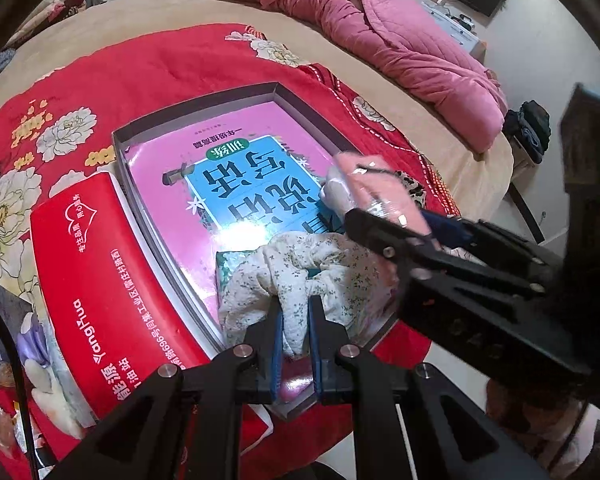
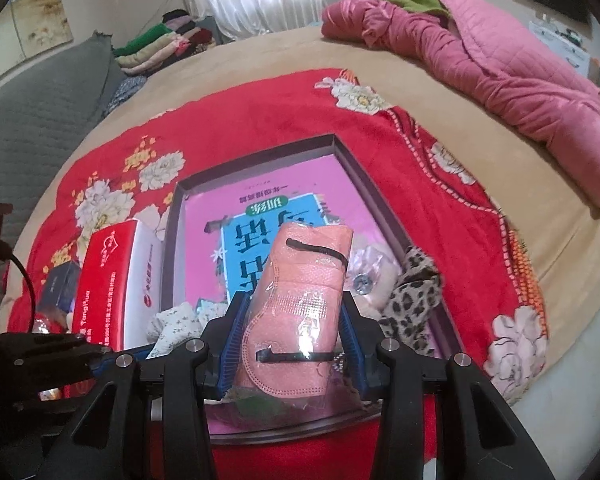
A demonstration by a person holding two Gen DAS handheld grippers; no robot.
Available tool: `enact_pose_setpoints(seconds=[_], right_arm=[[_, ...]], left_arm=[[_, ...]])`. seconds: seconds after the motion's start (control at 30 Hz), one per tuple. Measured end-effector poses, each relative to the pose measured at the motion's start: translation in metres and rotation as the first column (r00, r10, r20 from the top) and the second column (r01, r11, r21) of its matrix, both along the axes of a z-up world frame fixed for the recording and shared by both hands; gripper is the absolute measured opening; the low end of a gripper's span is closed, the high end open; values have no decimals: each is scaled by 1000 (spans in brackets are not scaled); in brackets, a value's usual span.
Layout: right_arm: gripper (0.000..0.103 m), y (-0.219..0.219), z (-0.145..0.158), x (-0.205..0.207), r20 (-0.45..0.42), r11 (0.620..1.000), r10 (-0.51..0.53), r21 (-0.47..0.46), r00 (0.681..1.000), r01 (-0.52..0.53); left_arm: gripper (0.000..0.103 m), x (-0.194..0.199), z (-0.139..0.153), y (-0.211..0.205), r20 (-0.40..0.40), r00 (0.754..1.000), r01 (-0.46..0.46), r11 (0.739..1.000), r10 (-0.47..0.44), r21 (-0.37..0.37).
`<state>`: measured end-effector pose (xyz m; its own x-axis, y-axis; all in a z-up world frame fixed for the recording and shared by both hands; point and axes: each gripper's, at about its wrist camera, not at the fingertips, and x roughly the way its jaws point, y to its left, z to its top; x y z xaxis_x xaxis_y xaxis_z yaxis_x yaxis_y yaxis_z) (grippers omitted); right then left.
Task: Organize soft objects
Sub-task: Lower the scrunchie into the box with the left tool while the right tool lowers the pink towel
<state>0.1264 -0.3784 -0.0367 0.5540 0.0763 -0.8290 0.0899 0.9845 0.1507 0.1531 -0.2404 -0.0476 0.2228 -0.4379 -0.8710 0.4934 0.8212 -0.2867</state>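
Observation:
A shallow grey box (image 1: 204, 114) (image 2: 352, 160) lies on a red flowered blanket and holds a pink and blue book (image 1: 236, 176) (image 2: 260, 216). My left gripper (image 1: 296, 320) is shut on a white flowered cloth (image 1: 300, 268) (image 2: 176, 320) at the box's near end. My right gripper (image 2: 292, 312) is shut on a pink face mask in clear wrap (image 2: 300, 292) (image 1: 380, 188) and holds it over the box. A leopard-print cloth (image 2: 412, 304) lies at the box's right edge.
A red and white tissue box (image 1: 96, 260) (image 2: 112, 280) stands left of the grey box. A pink quilt (image 1: 400, 48) (image 2: 500, 60) lies at the far right of the bed. Folded clothes (image 2: 160, 44) are stacked at the back left.

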Motion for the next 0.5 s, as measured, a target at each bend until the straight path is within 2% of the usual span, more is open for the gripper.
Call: enact_pose_setpoints(seconds=[0.23,0.5], right_arm=[[46,-1,-18,7,-45,1000,-10,0,999,10],[46,-1,-24,10,-57,1000,-17,16,998,18]], left_arm=[[12,1,0,1,-4,1000,-4,1000,4,-3],[12,2,-1,2,-9,1000,-7,1000,7,-1]])
